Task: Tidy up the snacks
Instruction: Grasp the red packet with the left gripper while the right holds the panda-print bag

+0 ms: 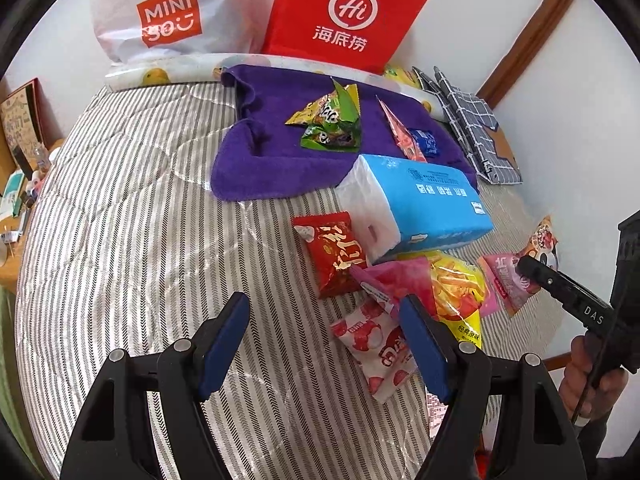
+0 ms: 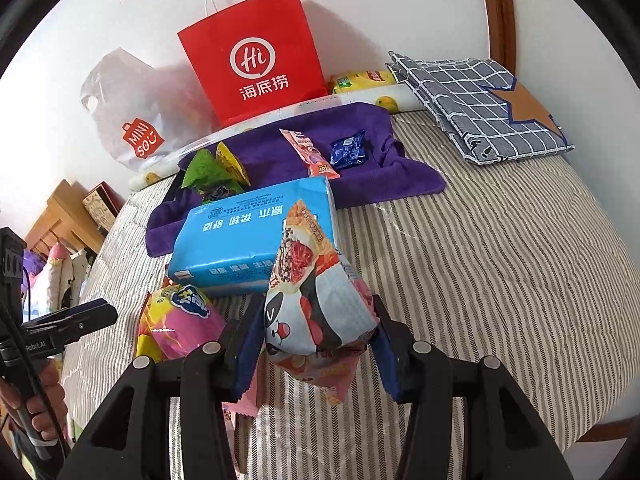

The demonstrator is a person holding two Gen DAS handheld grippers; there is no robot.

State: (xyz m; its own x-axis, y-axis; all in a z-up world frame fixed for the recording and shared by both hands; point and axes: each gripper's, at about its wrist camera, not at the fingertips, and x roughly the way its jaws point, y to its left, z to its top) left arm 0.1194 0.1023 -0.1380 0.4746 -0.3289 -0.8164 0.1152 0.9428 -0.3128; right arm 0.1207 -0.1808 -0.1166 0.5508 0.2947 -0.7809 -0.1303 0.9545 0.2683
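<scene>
My left gripper (image 1: pixel 322 308) hangs open over the striped bed with nothing between its fingers. Just ahead of it lie a red snack packet (image 1: pixel 334 256), a white-and-red fruit packet (image 1: pixel 374 346) and a yellow chips bag (image 1: pixel 456 292). My right gripper (image 2: pixel 316 320) is shut on a panda-print snack packet (image 2: pixel 316 300), held up off the bed, with a pink packet (image 2: pixel 328 376) pinched beneath it. The left wrist view shows that gripper (image 1: pixel 528 268) at the right with the panda packet (image 1: pixel 542 240). On the purple towel (image 2: pixel 400 184) lie green packets (image 2: pixel 208 178), a pink stick packet (image 2: pixel 308 152) and a small blue packet (image 2: pixel 348 150).
A blue tissue pack (image 1: pixel 432 204) sits between the towel and the loose snacks. A red paper bag (image 2: pixel 252 60) and a white plastic bag (image 1: pixel 160 12) stand against the wall. Folded checked cloth (image 2: pixel 476 108) lies at the back right. The left gripper (image 2: pixel 100 314) shows at left.
</scene>
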